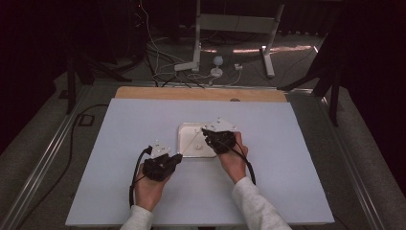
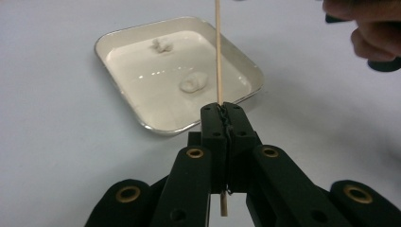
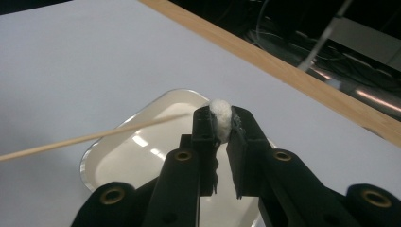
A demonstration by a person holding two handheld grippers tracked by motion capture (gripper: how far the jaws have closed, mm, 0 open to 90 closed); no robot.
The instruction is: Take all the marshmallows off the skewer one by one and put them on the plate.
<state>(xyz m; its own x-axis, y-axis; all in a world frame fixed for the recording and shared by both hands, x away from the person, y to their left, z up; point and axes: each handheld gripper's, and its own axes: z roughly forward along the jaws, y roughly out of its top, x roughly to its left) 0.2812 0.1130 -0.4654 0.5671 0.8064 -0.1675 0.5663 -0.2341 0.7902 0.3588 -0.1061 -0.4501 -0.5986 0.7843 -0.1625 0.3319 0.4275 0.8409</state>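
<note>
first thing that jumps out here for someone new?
The thin wooden skewer, clamped in the left tongs and reaching out over the white tray at the middle of the table. Next, the white fluffy lump pinched in the right tongs above that tray, close to the skewer's far end. Two more white lumps lie in the tray.

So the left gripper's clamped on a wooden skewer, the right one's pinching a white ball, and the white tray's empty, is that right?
Not quite: the white tray is not empty. The left gripper view shows two white lumps lying in it. The left gripper does clamp the skewer, and the right gripper pinches a white ball.
</note>
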